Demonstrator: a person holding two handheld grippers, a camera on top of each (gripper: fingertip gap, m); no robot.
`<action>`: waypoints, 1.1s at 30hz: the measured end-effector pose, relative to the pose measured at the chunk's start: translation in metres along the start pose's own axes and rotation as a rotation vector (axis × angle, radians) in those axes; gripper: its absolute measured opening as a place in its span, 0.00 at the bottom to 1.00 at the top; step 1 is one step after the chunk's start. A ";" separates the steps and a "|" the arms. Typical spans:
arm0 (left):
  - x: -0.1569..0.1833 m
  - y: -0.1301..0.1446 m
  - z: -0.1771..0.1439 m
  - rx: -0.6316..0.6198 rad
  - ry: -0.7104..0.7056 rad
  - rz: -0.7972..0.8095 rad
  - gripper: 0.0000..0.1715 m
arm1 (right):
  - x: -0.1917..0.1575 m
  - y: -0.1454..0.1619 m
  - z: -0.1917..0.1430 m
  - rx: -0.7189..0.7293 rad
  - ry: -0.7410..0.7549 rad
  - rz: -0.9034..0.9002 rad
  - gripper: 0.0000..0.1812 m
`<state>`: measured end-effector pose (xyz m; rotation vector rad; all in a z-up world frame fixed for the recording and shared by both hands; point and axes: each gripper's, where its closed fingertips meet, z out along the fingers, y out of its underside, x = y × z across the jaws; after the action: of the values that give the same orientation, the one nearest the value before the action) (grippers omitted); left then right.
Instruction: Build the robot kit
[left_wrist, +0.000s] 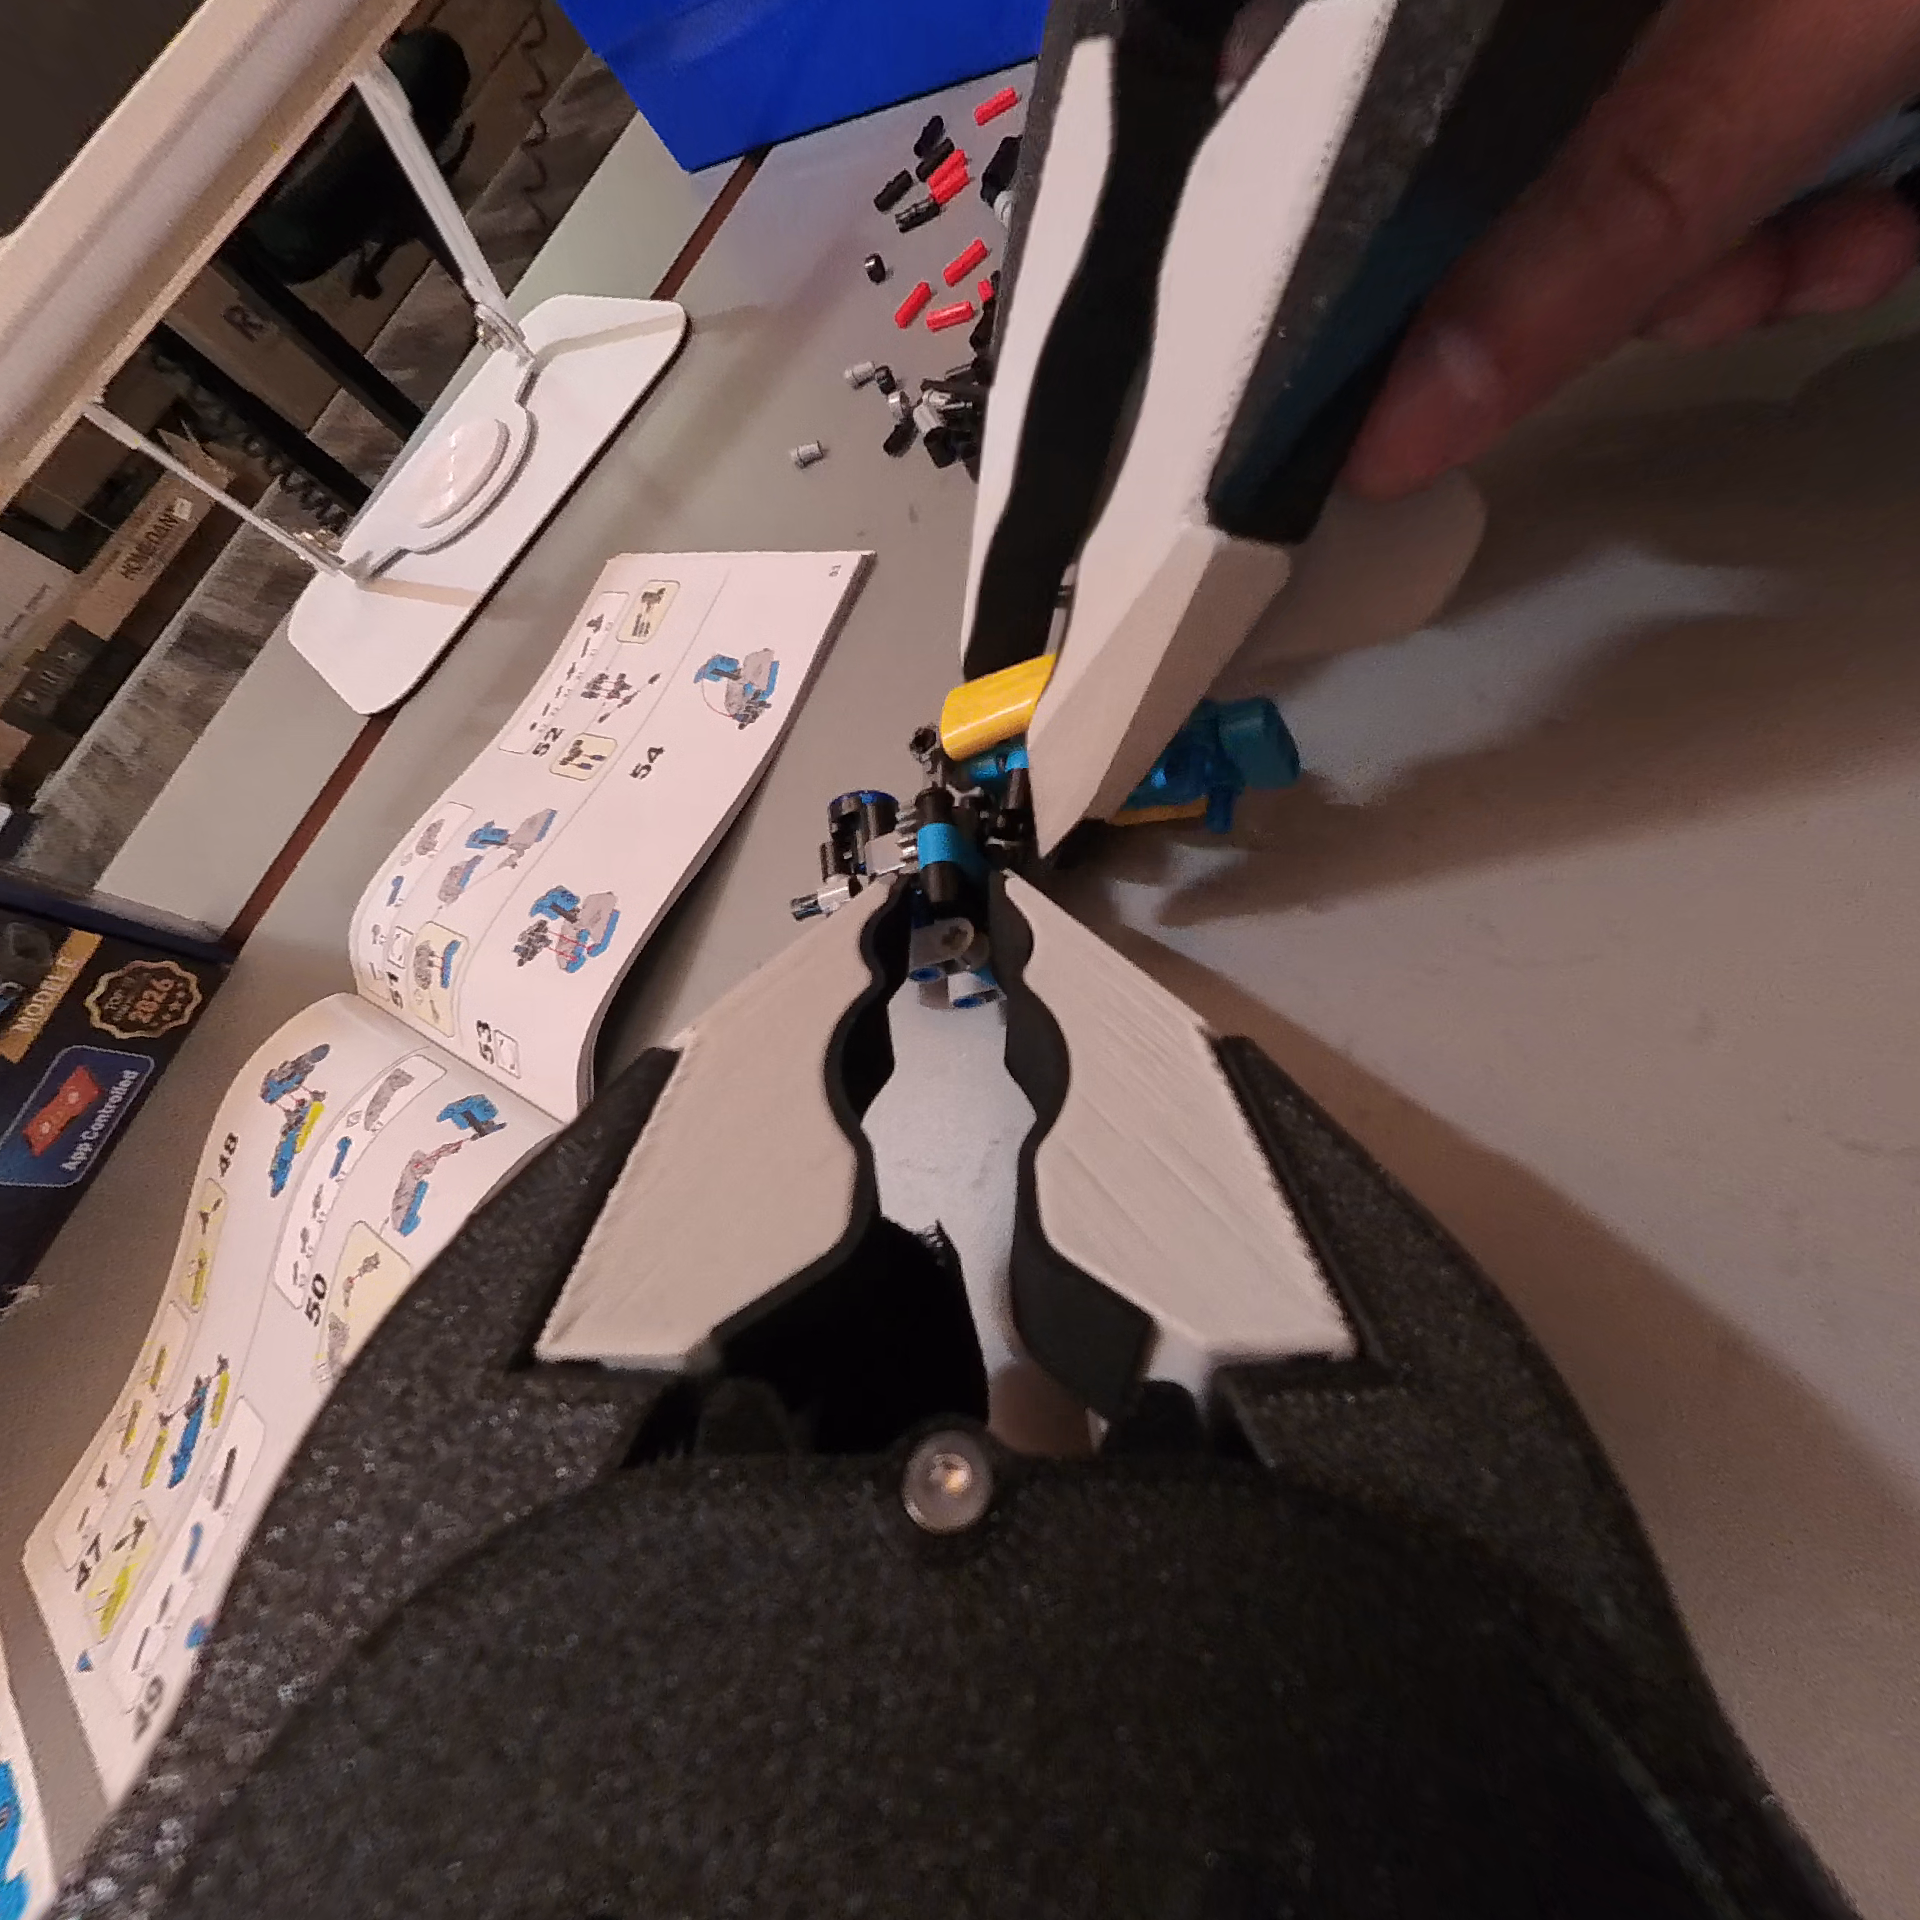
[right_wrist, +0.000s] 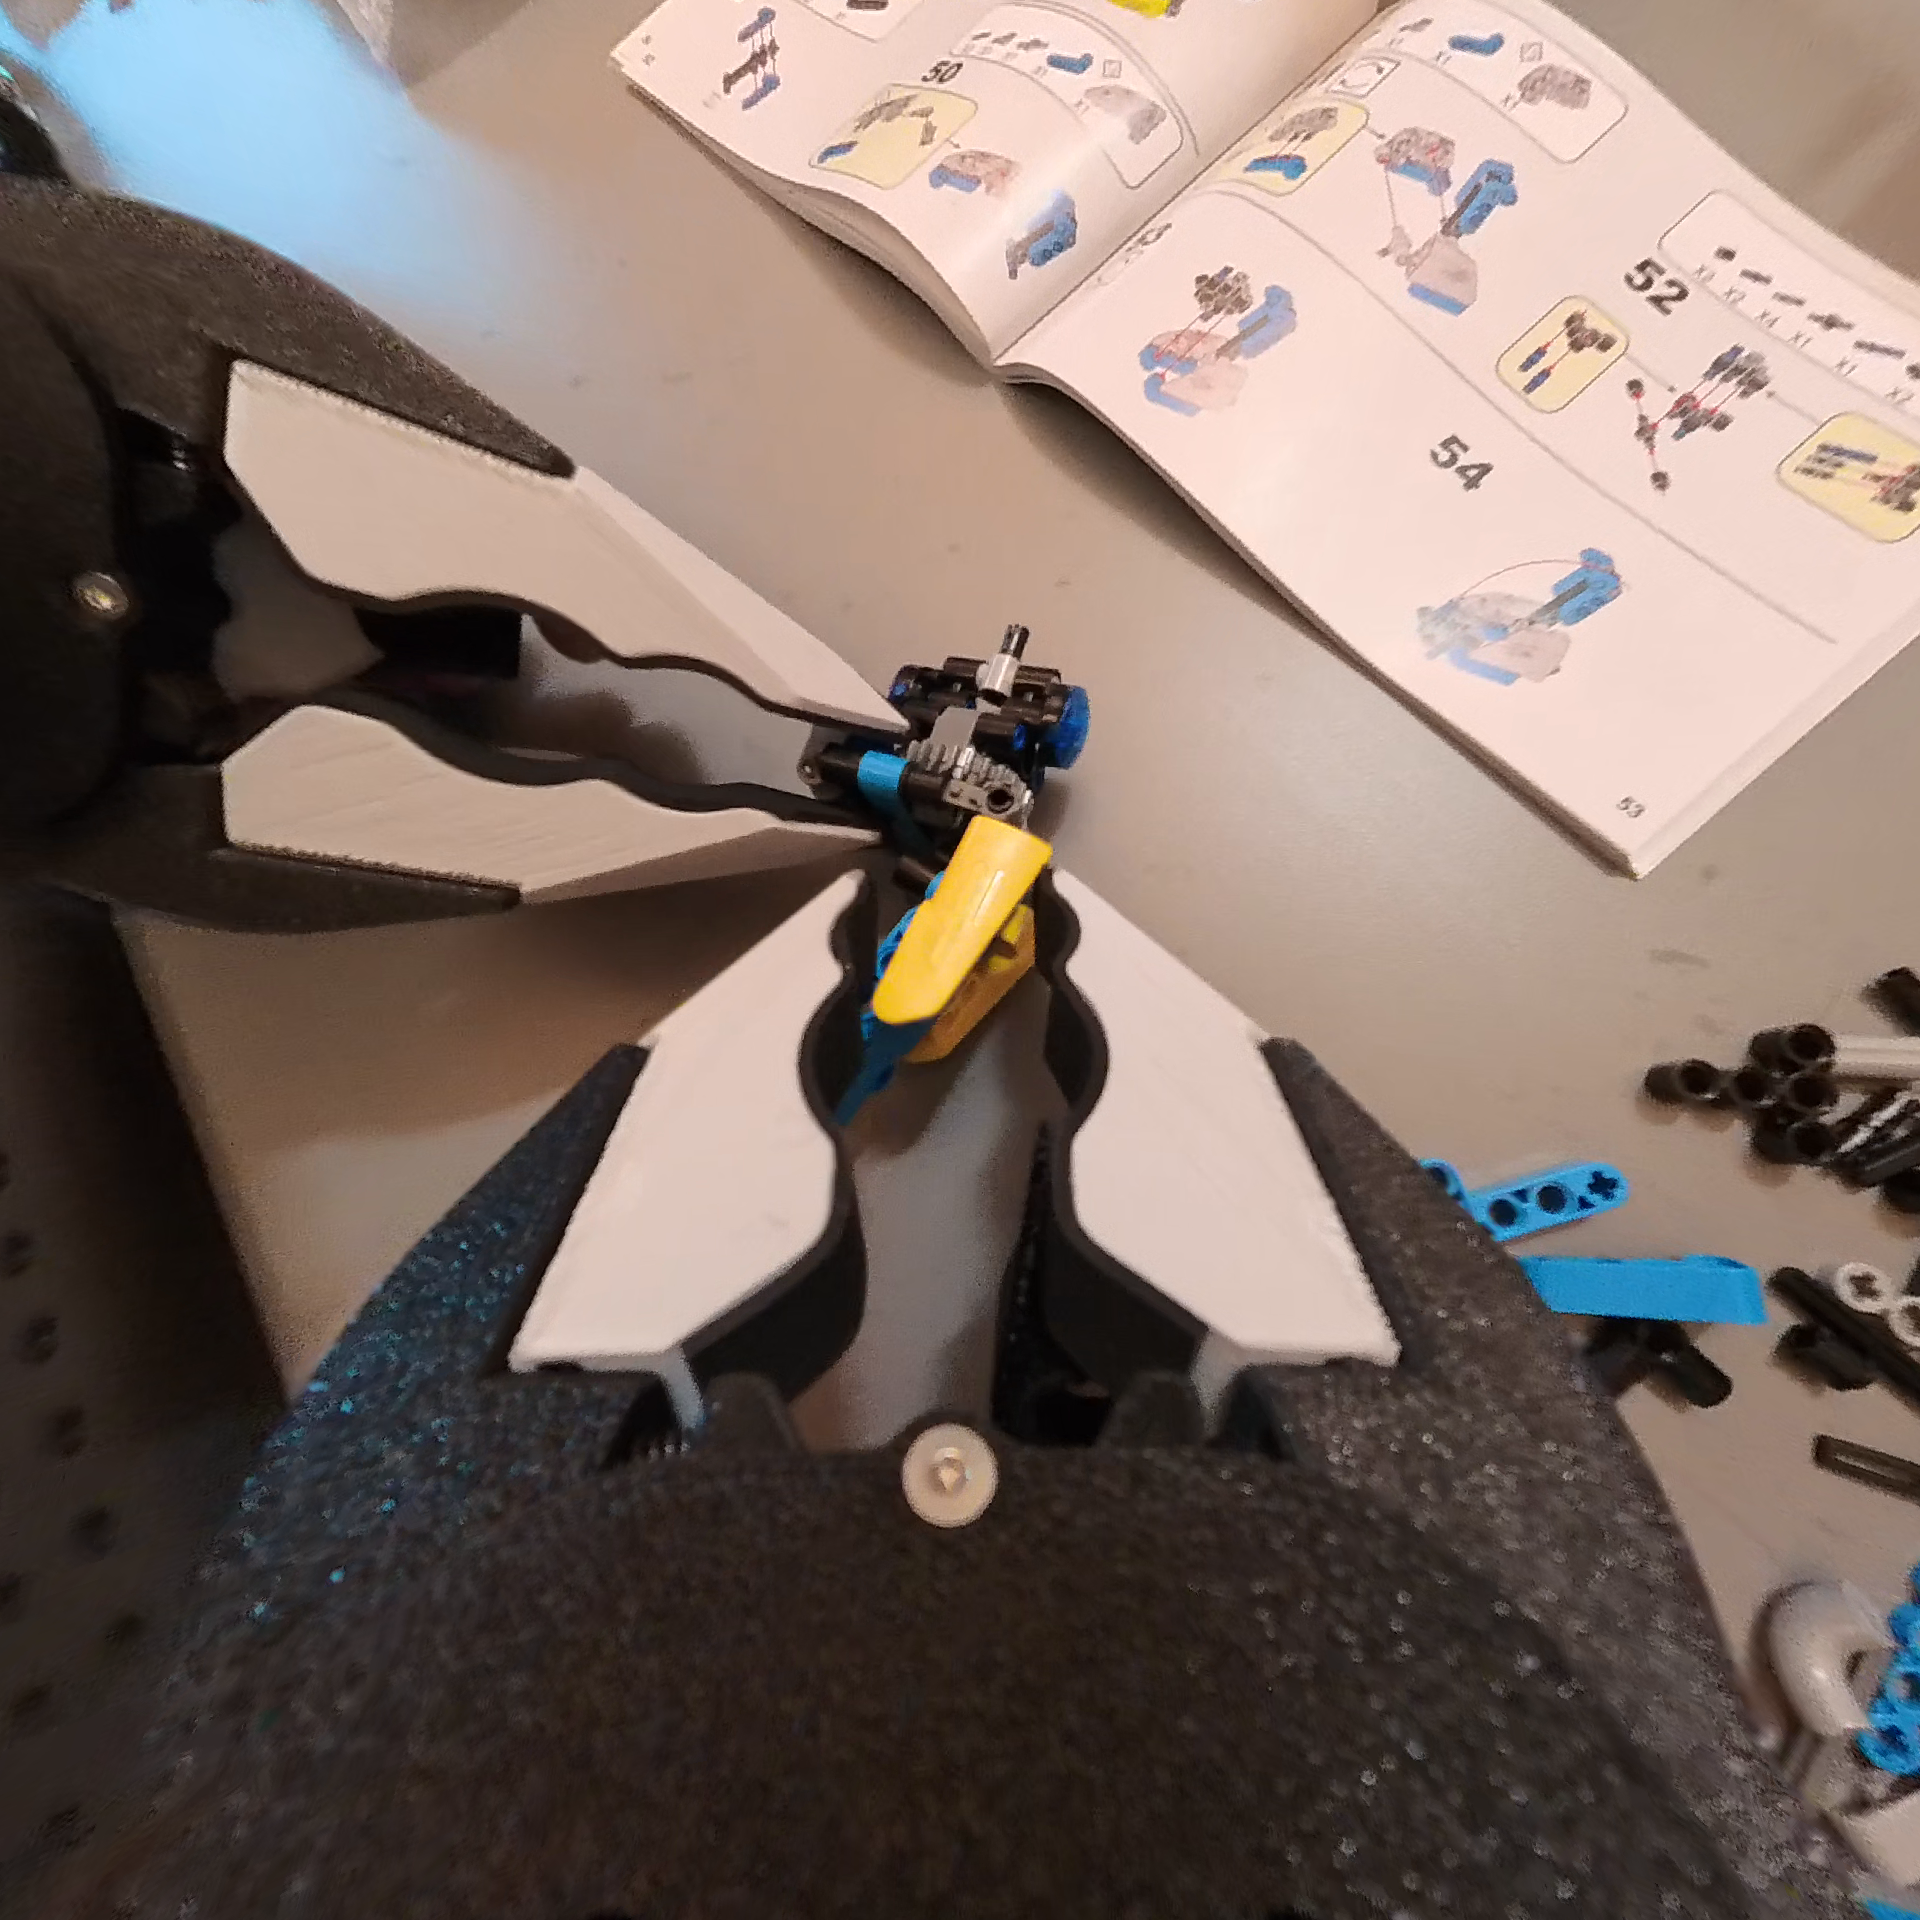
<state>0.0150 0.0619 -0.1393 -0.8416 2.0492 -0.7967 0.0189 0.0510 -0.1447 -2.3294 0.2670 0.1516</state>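
My left gripper (left_wrist: 945, 888) is shut on a small black, blue and grey brick assembly (left_wrist: 930, 831) just above the grey table. In the right wrist view the left gripper (right_wrist: 883, 774) comes in from the left, its tips pinching that assembly (right_wrist: 966, 738). My right gripper (right_wrist: 956, 878) is shut on a yellow and blue brick piece (right_wrist: 951, 935), whose yellow end touches the assembly. In the left wrist view the right gripper (left_wrist: 1013, 748) comes down from above with the yellow piece (left_wrist: 992, 701) between its fingers; a hand (left_wrist: 1610, 260) holds it.
An open instruction booklet (left_wrist: 582, 831) (right_wrist: 1351, 364) lies beside the grippers. Loose red and black pins (left_wrist: 940, 239) lie beyond, near a blue box (left_wrist: 810, 62) and a white stand base (left_wrist: 488, 488). Blue beams (right_wrist: 1558, 1195) and black pins (right_wrist: 1787, 1091) lie to the right. Left and right tips are no more than a few centimetres apart.
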 end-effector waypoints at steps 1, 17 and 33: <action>0.000 0.000 0.000 0.000 -0.001 0.002 0.08 | 0.002 -0.001 0.000 0.003 0.024 -0.016 0.15; 0.001 -0.001 0.001 0.005 0.008 0.003 0.08 | 0.012 -0.005 0.000 0.021 0.147 -0.117 0.09; 0.000 -0.001 0.000 0.008 0.008 0.009 0.08 | 0.007 -0.009 0.001 0.109 -0.089 0.243 0.08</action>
<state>0.0152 0.0612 -0.1391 -0.8256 2.0542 -0.8044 0.0280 0.0574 -0.1404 -2.1699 0.5009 0.3505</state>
